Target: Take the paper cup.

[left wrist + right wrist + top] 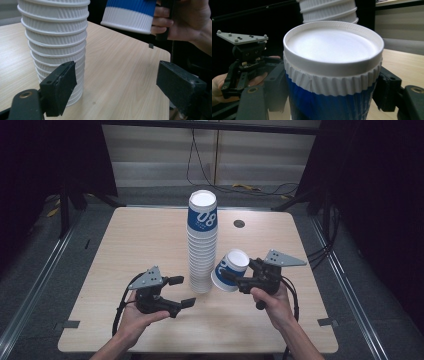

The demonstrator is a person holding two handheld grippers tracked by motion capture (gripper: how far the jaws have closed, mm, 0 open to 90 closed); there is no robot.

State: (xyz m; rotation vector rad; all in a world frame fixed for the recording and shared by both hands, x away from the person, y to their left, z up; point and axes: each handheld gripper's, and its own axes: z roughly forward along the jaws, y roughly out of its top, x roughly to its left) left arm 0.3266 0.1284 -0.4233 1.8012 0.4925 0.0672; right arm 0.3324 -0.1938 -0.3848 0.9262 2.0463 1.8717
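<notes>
Reading "08" in white on its blue band, the top cup of the cup stack point(202, 242) faces the person from the centre of the table point(130, 245); smaller white lettering sits under the digits, too small to make out. The stack is a tall column of ribbed white paper cups turned upside down, one nested over the next, so their white bases face up and nothing can be seen inside them. At about 4 o'clock from the stack's foot, the right gripper point(234, 281) holds a single cup point(230, 270) of the same blue-and-white kind, tilted and held off the tabletop, just beside the stack's lower cups. Part of a white numeral shows on its blue side, too cut off to read. In the right gripper view the jaws are pressed against both sides of that cup's blue wall, with its recessed white base turned toward the camera and the stack rising behind it. The left gripper point(181, 291) is at about 7 o'clock from the stack, near its foot; its jaws are spread wide with nothing between them, and in the left gripper view one jaw stands close before the lowest cups.
</notes>
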